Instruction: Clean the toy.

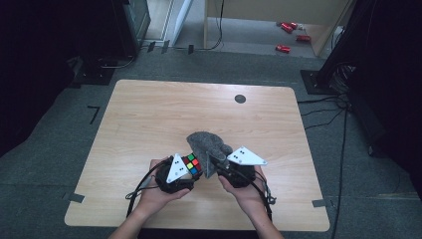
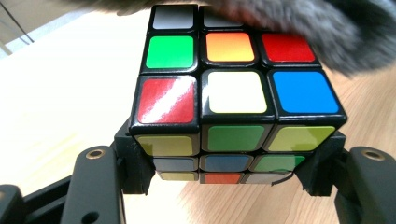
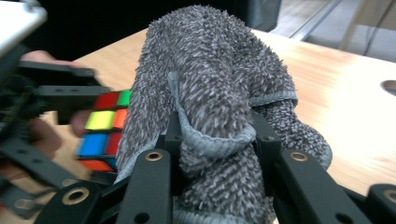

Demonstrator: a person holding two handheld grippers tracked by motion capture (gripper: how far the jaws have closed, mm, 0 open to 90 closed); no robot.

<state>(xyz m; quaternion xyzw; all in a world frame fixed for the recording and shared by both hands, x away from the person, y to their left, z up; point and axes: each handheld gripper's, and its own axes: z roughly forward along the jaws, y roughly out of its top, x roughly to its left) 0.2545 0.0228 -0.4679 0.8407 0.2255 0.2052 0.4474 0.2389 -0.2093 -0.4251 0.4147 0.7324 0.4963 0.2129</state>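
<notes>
Your left hand-held gripper (image 2: 224, 186) clamps the puzzle cube (image 2: 233, 93) just above the bench (image 1: 149, 114); your right hand-held gripper (image 3: 217, 135) pinches the grey cloth (image 3: 210, 84) bunched. Keep the cube steady and wipe lightly across its top, where the cloth seems to be touching already.

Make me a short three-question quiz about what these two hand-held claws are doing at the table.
1. What does the left claw hold?
2. True or false: the grey cloth lies flat on the table, apart from the right claw.
3. The cloth meets the puzzle cube at: A) its top face, B) its underside, C) nowhere.

Key
1. The puzzle cube, clamped between its jaws.
2. False: the right claw grips the bunched cloth.
3. A.
</notes>
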